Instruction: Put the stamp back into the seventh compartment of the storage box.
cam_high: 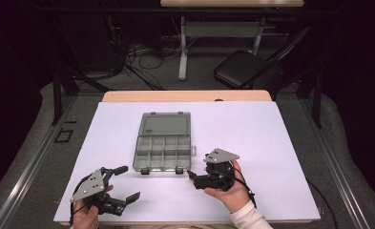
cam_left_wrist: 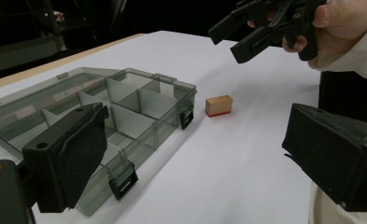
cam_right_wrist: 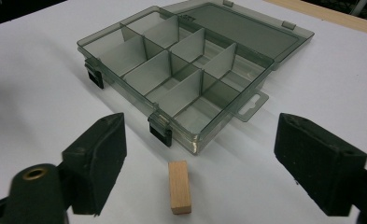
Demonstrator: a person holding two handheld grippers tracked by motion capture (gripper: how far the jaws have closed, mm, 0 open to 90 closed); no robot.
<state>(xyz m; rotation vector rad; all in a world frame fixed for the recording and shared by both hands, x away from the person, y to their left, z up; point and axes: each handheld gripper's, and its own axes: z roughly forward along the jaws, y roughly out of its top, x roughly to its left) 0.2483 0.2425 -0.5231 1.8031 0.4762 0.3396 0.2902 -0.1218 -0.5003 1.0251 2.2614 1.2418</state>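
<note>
Wooden block [cam_left_wrist: 219, 105] sits on the white table [cam_left_wrist: 246, 154] just off the open organizer box's [cam_left_wrist: 102, 116] latch corner; from above, left gripper [cam_high: 123, 183] idles wide open. Right gripper [cam_right_wrist: 200, 163] view: jaws spread around it, not touching yet, so I'd say grasp step, next lower and squeeze

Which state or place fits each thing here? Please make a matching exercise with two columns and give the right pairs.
Column one:
1. wooden block
2. organizer box
3. left gripper
4. right gripper

Column two:
A. lid open, compartments empty
B. on the white table, just outside the box's front corner
C. open, near the table's front left edge
D. open, above the block, block between its jaws but not touched

Pairs: 1-B, 2-A, 3-C, 4-D
</note>
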